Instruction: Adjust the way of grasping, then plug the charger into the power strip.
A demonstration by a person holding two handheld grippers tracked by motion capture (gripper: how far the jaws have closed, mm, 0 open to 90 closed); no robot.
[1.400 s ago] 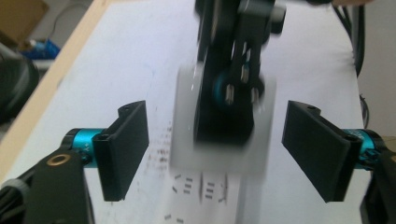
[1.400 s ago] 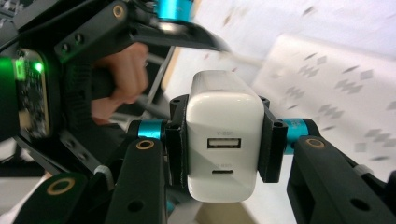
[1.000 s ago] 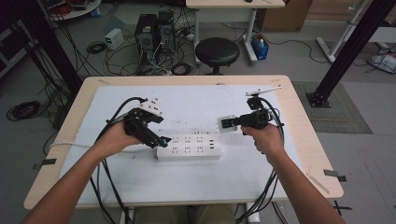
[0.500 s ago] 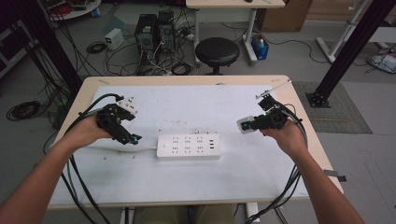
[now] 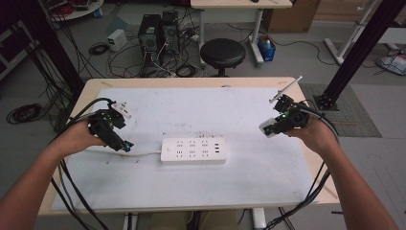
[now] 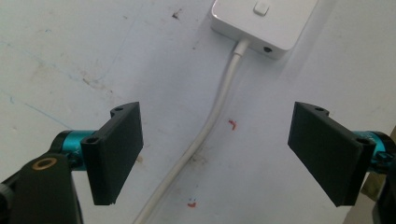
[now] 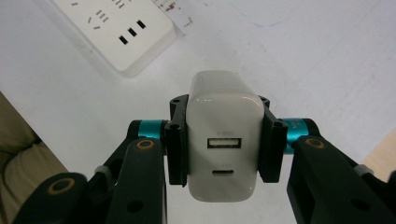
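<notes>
Cord lies between left tool's jaws.

One power strip, one charger (white), two claws.

Left tongs spread wide, right tongs clamped, forearms apart.

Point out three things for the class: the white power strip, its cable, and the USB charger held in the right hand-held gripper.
power strip [image 5: 193, 150], high view, middle of its top face.
cable [image 6: 219, 108], left gripper view, midway along its white run.
USB charger [image 7: 225, 121], right gripper view, its rear face above the ports.
</notes>
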